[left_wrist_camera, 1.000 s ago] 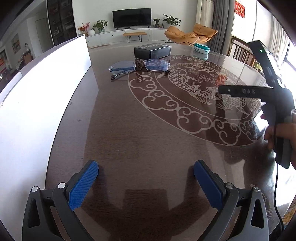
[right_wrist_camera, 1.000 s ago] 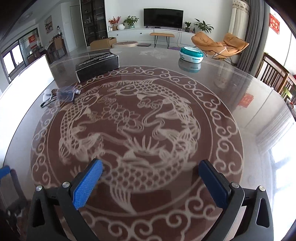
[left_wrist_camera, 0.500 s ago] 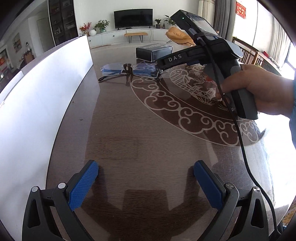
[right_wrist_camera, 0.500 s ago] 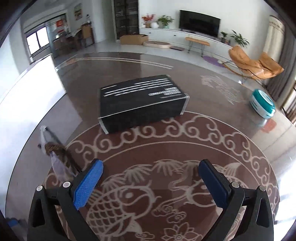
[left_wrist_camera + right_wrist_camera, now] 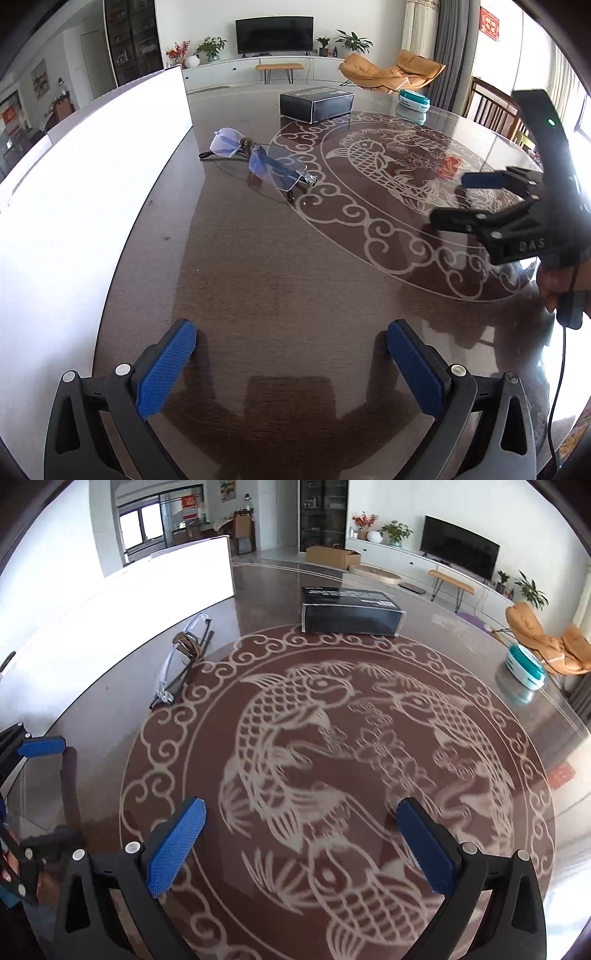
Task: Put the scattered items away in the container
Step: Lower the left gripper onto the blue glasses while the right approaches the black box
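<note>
A pair of rimless glasses (image 5: 258, 162) lies on the dark round table (image 5: 258, 277), ahead of my left gripper (image 5: 291, 365), which is open and empty near the table's front edge. The glasses also show in the right wrist view (image 5: 181, 661), far left of my right gripper (image 5: 301, 842), which is open and empty over the fish pattern. A black box (image 5: 316, 103) stands beyond the glasses; it shows in the right wrist view (image 5: 351, 611) too. The right gripper also shows in the left wrist view (image 5: 480, 199) at the right.
A white panel (image 5: 74, 184) runs along the table's left side. A teal and white round case (image 5: 413, 99) sits at the far right, also in the right wrist view (image 5: 524, 666). Wooden chairs (image 5: 491, 107) stand beyond the table's right edge.
The right gripper has pulled back from near the black box to the right side, over the fish pattern. The left gripper has shifted a little closer to the glasses. Both stay open.
</note>
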